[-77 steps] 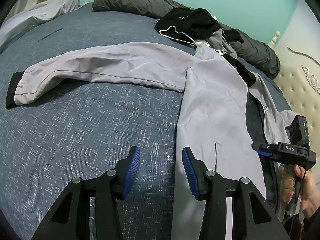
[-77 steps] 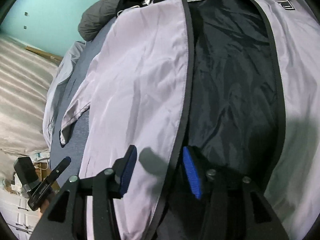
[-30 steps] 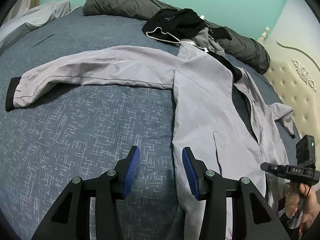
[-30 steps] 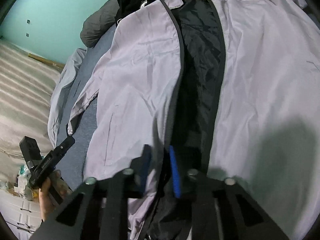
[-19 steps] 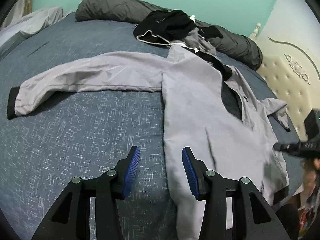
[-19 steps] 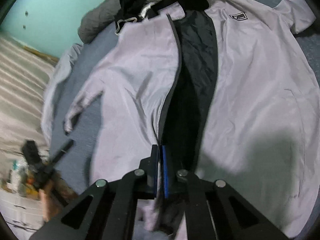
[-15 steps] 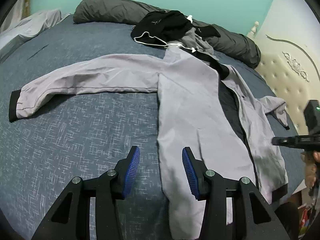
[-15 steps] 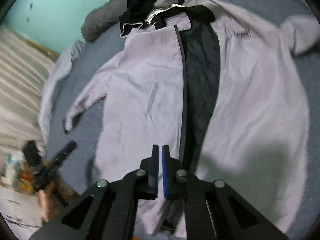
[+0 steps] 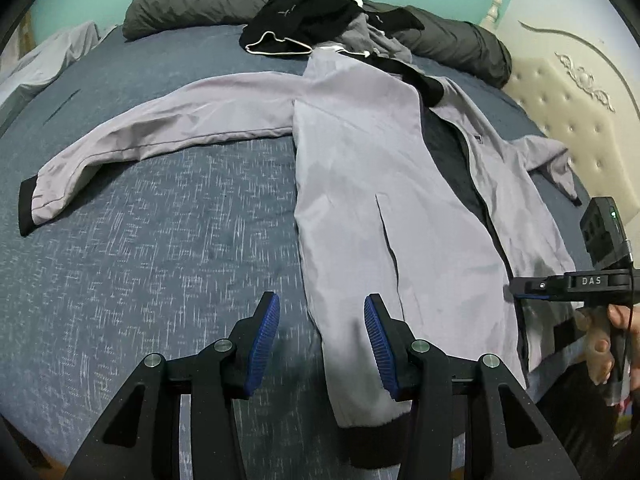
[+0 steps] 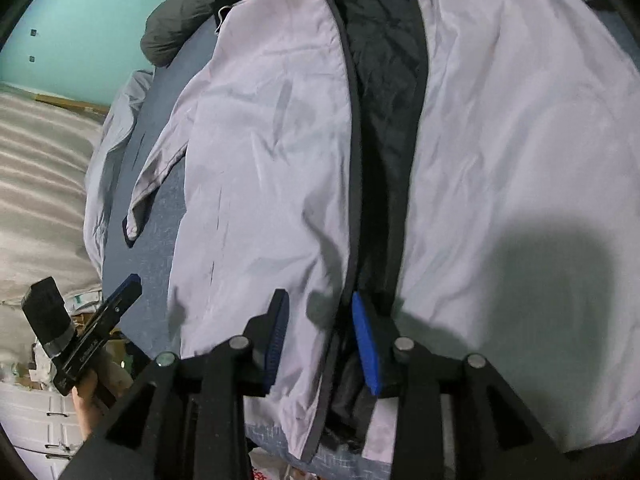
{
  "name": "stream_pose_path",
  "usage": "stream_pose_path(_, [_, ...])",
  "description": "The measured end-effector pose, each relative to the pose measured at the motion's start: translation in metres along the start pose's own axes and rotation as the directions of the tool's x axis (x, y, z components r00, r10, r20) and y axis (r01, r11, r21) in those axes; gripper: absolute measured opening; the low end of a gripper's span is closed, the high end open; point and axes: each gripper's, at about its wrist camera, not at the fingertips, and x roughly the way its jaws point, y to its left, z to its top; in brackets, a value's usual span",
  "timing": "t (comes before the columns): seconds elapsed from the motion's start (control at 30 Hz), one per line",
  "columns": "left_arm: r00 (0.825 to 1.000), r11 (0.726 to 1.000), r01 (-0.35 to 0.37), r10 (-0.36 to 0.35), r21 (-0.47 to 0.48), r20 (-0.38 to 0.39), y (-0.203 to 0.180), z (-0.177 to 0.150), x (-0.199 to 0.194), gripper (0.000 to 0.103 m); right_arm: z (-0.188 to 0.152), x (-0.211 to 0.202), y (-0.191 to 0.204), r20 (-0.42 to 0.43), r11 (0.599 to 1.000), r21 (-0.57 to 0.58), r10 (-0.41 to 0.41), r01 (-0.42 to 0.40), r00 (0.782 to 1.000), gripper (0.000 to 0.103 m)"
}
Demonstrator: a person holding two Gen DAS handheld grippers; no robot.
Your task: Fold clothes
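Observation:
A light grey jacket [image 9: 380, 160] with black lining lies spread open, front up, on the blue bed [image 9: 160, 260]; one sleeve stretches out to the left. My left gripper [image 9: 320, 304] hovers open above the hem's left corner, touching nothing. In the right wrist view the jacket [image 10: 260, 120] fills the frame. My right gripper [image 10: 319, 300] hangs over the left front panel's dark zip edge near the hem. Its jaws are opening; the edge lies beneath the gap and the pads do not press it. The right gripper [image 9: 520, 286] also shows in the left wrist view, held by a hand.
A pile of black and grey clothes [image 9: 308, 20] lies against dark grey pillows [image 9: 200, 8] at the bed's far end. A cream tufted headboard [image 9: 580, 92] stands at the right. The bed's near edge runs just under the jacket hem. Pale bedding [image 10: 40, 180] lies left.
My right gripper was shut on the jacket's front edge, lifted away shut, and now sits lower with its jaws parted. The jacket's front gap is narrower. My left gripper has drifted right, over the hem.

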Motion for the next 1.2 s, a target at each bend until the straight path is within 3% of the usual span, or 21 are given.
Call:
stream_pose_path(0.1, [1.0,1.0,-0.006,0.006,0.011,0.001,-0.003,-0.003,-0.008,0.048,-0.008,0.006,0.0,-0.004,1.0,-0.003,0.01,-0.01,1.0,0.033])
stream_pose_path(0.17, [1.0,1.0,-0.011,0.011,0.021,-0.001,-0.005,-0.005,-0.011,0.048,-0.012,0.011,0.001,-0.018,1.0,-0.005,0.016,-0.016,1.0,0.027])
stream_pose_path(0.23, [1.0,0.999,-0.016,0.017,0.03,-0.005,-0.007,-0.007,-0.015,0.048,-0.018,0.016,-0.002,-0.026,1.0,-0.006,0.006,-0.006,1.0,0.013])
stream_pose_path(0.33, [1.0,0.998,-0.017,0.018,0.052,-0.016,-0.011,-0.009,-0.017,0.048,-0.024,0.013,-0.006,-0.012,1.0,0.0,0.013,-0.013,1.0,0.006])
stream_pose_path(0.6, [0.995,0.996,0.007,0.002,0.094,-0.1,-0.023,-0.021,-0.001,0.048,-0.013,-0.018,0.001,0.038,0.998,-0.055,-0.039,0.041,0.998,0.004])
stream_pose_path(0.7, [0.991,0.994,0.012,0.003,0.109,-0.134,-0.027,-0.027,0.009,0.048,-0.012,-0.013,-0.001,0.034,0.996,-0.053,-0.073,0.075,0.997,0.004])
stream_pose_path(0.9, [0.981,0.997,0.006,0.007,0.071,-0.193,-0.02,-0.035,0.029,0.048,-0.015,0.011,-0.002,0.011,0.996,-0.062,-0.062,0.062,0.998,0.004])
stream_pose_path(1.03, [0.977,0.999,0.004,0.008,0.052,-0.212,-0.013,-0.039,0.036,0.049,-0.012,-0.004,-0.003,0.044,0.997,-0.053,-0.049,0.051,0.998,0.011])
stream_pose_path(1.07, [0.977,0.999,0.002,0.009,0.05,-0.212,-0.012,-0.039,0.036,0.052,-0.011,-0.014,-0.002,0.067,0.996,-0.066,-0.047,0.051,0.997,0.016])
stream_pose_path(1.13, [0.977,0.999,0.001,0.009,0.043,-0.212,-0.011,-0.04,0.036,0.053,-0.011,-0.04,-0.001,0.116,0.99,-0.112,-0.074,0.087,0.99,0.039])
stream_pose_path(1.2, [0.978,0.999,-0.001,0.01,0.042,-0.209,-0.011,-0.039,0.034,0.053,-0.012,-0.067,-0.005,0.159,0.983,-0.14,-0.096,0.119,0.983,0.039])
